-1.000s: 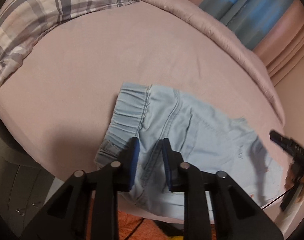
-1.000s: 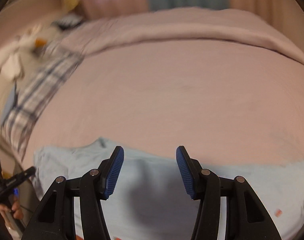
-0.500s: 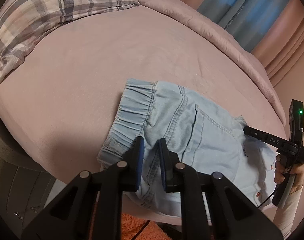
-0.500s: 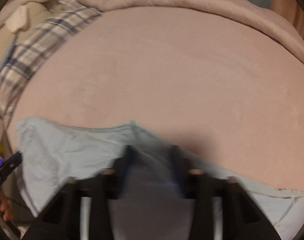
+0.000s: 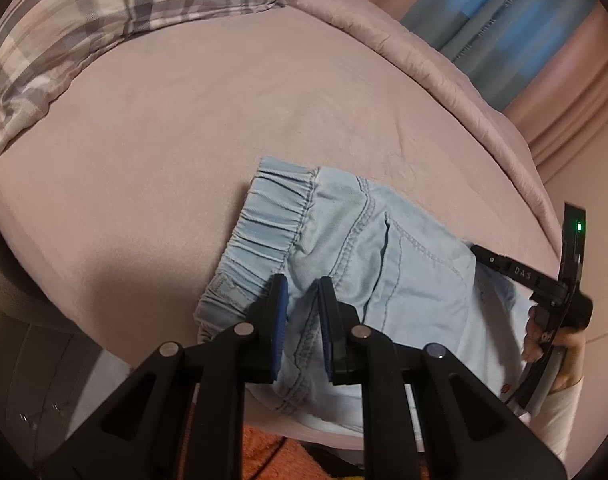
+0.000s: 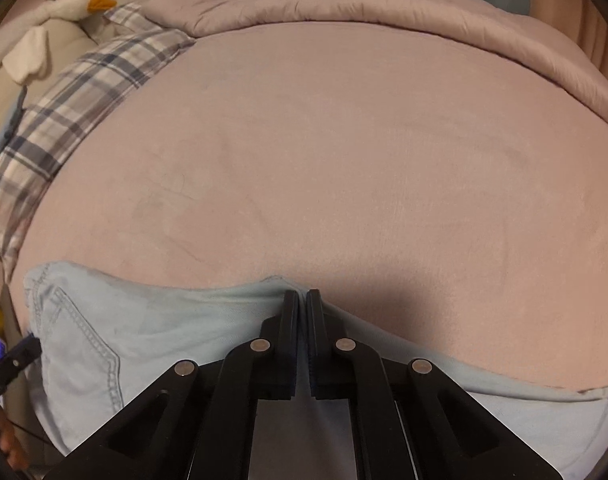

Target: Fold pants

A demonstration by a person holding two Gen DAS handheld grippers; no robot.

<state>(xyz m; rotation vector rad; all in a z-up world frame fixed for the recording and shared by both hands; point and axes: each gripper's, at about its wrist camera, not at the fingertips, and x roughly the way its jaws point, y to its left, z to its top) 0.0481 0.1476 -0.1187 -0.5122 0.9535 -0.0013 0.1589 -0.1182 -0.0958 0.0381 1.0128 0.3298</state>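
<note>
Light blue pants [image 5: 383, 264] lie across the near edge of the pink bed [image 5: 184, 160], elastic waistband to the left. My left gripper [image 5: 304, 304] is shut on the fabric just below the waistband, with denim showing between its blue pads. In the right wrist view the pants [image 6: 144, 332] stretch along the bottom. There my right gripper [image 6: 302, 300] has its jaws closing tight on the raised far edge of the fabric. That gripper also shows in the left view as a black tool [image 5: 503, 268] held by a hand [image 5: 543, 336]. The left gripper's tip [image 6: 24, 352] peeks in at the lower left.
A plaid pillow [image 5: 104, 20] lies at the far left of the bed, and a rolled pink duvet [image 5: 423, 64] runs along its far side. A white stuffed duck [image 6: 64, 4] sits beyond the pillow. Curtains [image 5: 503, 20] hang behind. An orange rug [image 5: 272, 452] lies below the bed edge.
My right gripper came down onto the pants' far edge and went from wide open to shut, bunching the fabric up. The left gripper narrowed a little and stayed in place.
</note>
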